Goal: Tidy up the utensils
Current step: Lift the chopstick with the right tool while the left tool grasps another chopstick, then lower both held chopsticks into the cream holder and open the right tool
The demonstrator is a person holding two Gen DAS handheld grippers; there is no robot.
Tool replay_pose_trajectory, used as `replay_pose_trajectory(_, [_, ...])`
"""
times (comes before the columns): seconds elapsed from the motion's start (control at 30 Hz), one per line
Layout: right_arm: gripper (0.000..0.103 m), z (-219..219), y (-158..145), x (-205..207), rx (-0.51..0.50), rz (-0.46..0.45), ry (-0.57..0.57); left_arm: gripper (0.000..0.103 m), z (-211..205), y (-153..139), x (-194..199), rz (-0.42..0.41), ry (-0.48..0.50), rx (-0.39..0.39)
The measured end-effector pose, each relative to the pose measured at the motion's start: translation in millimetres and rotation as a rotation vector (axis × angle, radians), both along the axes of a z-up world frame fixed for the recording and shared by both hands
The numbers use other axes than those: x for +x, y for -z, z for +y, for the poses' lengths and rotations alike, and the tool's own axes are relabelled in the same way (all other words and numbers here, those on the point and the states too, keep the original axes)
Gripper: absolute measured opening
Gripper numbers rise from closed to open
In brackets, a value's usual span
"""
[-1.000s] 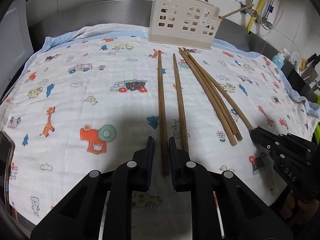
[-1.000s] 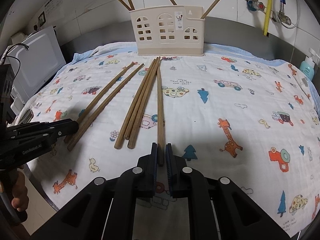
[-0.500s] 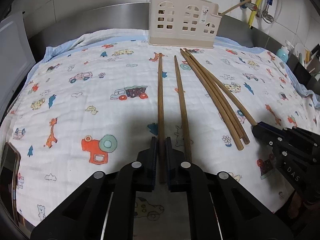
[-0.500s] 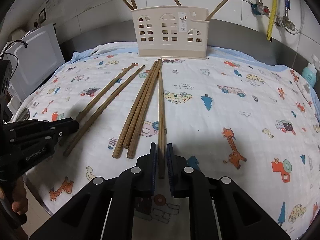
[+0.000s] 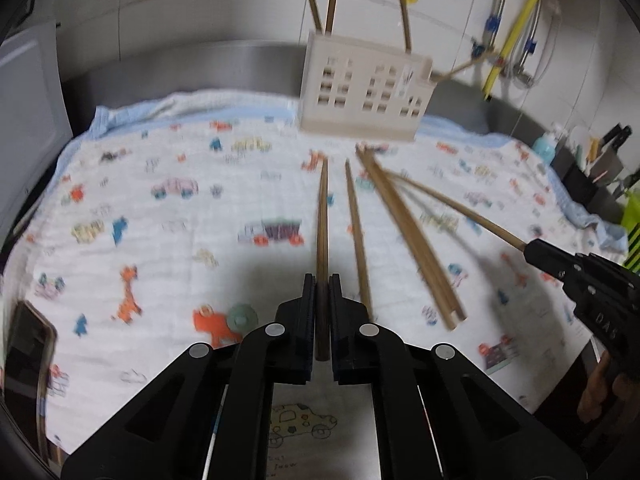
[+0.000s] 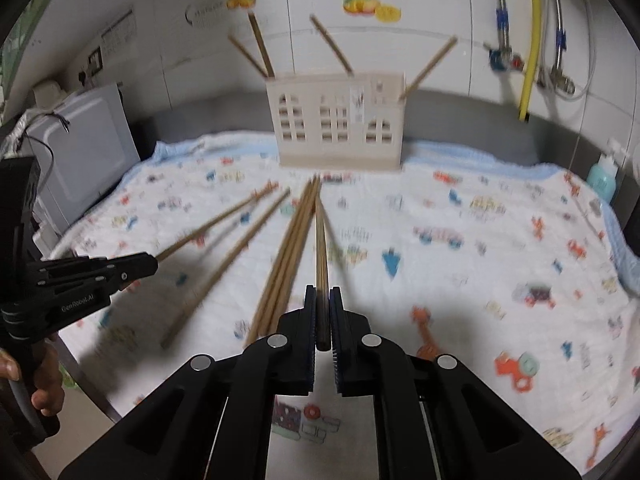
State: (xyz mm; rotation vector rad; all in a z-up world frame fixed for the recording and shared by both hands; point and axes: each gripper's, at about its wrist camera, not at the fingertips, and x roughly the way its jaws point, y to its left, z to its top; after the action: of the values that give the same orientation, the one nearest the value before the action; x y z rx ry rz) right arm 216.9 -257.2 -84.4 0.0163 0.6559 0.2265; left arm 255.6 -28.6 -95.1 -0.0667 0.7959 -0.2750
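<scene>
Left tool: clenched on near end of dark chopstick, stick pinched between both pads, butt end poking back past the jaws. Long axis running straight ahead from the tool toward the holder, far tip aimed at the holder's left base corner. Looks lifted off the cloth, though blur makes contact at the far tip hard to call.

Right tool: also clenched, on near end of a second chopstick, same lengthwise grip, stick pointing dead ahead at the holder's middle. In left view, seen at right edge holding that stick slanted across the cloth, tip aimed toward the holder's foot.

Holder: cream plastic, window cutouts, standing upright at far edge of cloth on the table, straight ahead of both tools and well apart from them. Four chopsticks already standing in it, leaning outward.

Loose on cloth between the two tools: one single stick just right of the left tool's stick, then a bundle of about three touching side by side, all fanning toward the holder.

Neither hand clearly nearer. Judgement: pick-up done for both, next move needs tips raised above the holder's rim, then tilted steeply down into a slot; risk of tips catching the front wall.
</scene>
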Motion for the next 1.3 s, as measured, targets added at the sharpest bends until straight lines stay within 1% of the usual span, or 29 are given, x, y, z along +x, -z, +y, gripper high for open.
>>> replay_pose_trajectory(0.1, [0.007,-2,-24,3,0.013,-0.042,-0.007,0.005,1,-19,-2,-0.052,0.013,-0.005])
replay_pose_trajectory(0.2, [0.007,-2,-47,8,0.005,-0.083,-0.022,0.005,2,-43,-4,-0.126,0.044,-0.034])
replay_pose_trajectory(0.27, [0.007,-1,-59,13,0.010,-0.098,-0.033,0.005,2,-52,-3,-0.151,0.052,-0.039])
replay_pose_trajectory(0.4, [0.007,0,-80,29,0.020,-0.114,-0.056,0.005,-3,-64,5,-0.190,0.074,-0.022])
replay_pose_trajectory(0.5, [0.007,2,-89,41,0.007,-0.107,-0.072,0.005,-7,-69,11,-0.200,0.089,-0.002])
replay_pose_trajectory(0.6, [0.007,1,-100,56,0.005,-0.093,-0.086,0.005,-11,-82,23,-0.212,0.101,0.022])
replay_pose_trajectory(0.7, [0.007,-4,-118,70,0.003,-0.105,-0.085,0.005,-10,-98,35,-0.222,0.106,0.009])
replay_pose_trajectory(0.8, [0.007,-6,-141,85,-0.021,-0.120,-0.078,0.005,-11,-111,46,-0.233,0.108,0.015])
replay_pose_trajectory(0.9, [0.007,-12,-165,99,-0.037,-0.142,-0.065,0.005,-11,-118,57,-0.238,0.105,0.025])
replay_pose_trajectory(1.0, [0.007,-19,-195,114,-0.031,-0.186,-0.043,0.005,-13,-124,65,-0.245,0.106,0.032])
replay_pose_trajectory(1.1, [0.007,-21,-218,132,-0.056,-0.221,-0.012,0.005,-16,-130,69,-0.256,0.113,0.036])
replay_pose_trajectory(1.3, [0.007,-25,-250,167,-0.051,-0.287,0.035,0.005,-24,-142,78,-0.283,0.129,0.046])
